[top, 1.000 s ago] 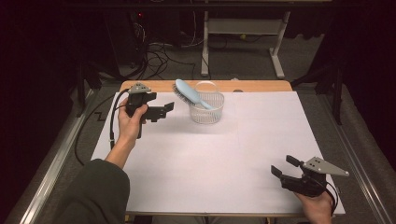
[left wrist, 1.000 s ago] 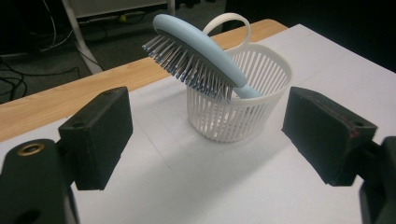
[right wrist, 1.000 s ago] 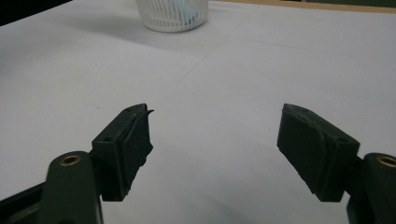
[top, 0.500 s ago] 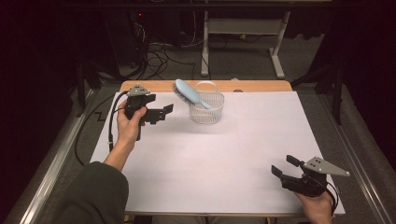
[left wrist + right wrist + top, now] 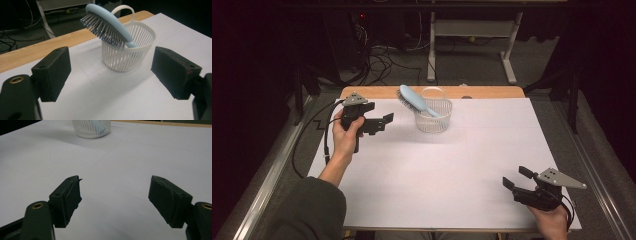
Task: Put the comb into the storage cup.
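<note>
- Hairbrush (image 5: 414, 101) is the thing I care about. It is light blue, and it leans in the white basket (image 5: 434, 118) with its handle down inside and its bristle head sticking up and out over the rim.
- I think it sits that way because it is too long to lie flat in the basket, so the head hangs out on the side toward my left gripper (image 5: 385, 120).
- My left gripper is just beside the basket, not touching it. Its jaws are wide apart and hold nothing. In the left gripper view the basket (image 5: 130, 53) and the brush (image 5: 107, 23) sit right between the two jaws, a bit farther on.
- I think I point it that way so I can go straight for the brush head.
- My right gripper (image 5: 516, 178) is well apart from the basket, low near my edge of the white table (image 5: 492, 150). Its jaws are apart too, with nothing in them.
- I think it waits there so it stays out of the way.
- The basket is near the far edge of the white top, close to the wooden strip (image 5: 492, 92). There is not much room behind the basket.
- On my side of the basket the table is bare, so there is lots of room to move.
- The basket looks light, so I think a bump could tip it.
</note>
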`<state>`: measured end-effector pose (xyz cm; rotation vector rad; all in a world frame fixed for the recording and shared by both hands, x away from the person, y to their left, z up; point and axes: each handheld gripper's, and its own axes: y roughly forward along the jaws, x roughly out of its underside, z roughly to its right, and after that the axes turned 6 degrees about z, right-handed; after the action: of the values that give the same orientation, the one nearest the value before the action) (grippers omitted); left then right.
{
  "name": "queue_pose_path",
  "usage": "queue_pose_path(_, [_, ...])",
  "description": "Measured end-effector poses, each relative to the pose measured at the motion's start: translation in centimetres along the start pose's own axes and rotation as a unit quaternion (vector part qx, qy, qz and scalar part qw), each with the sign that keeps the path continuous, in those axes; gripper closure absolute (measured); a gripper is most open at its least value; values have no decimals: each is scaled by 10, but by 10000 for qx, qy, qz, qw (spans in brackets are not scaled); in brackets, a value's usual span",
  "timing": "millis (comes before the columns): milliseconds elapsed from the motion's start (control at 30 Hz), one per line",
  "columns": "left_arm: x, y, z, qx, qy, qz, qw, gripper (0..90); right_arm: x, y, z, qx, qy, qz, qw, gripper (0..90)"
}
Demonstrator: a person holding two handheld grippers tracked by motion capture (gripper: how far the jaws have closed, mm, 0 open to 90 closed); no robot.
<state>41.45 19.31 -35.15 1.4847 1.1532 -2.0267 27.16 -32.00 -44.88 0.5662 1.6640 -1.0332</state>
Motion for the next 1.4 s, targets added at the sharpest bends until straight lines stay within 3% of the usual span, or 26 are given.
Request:
queue_pose_path(233, [2, -4, 0, 64, -91, 74, 9999, 169, 0, 0, 0, -5, 2, -10, 10000, 264])
queue_pose_path(1400, [22, -19, -2, -80, 22, 15, 10000, 168, 0, 0, 0, 13, 2, 14, 10000, 264])
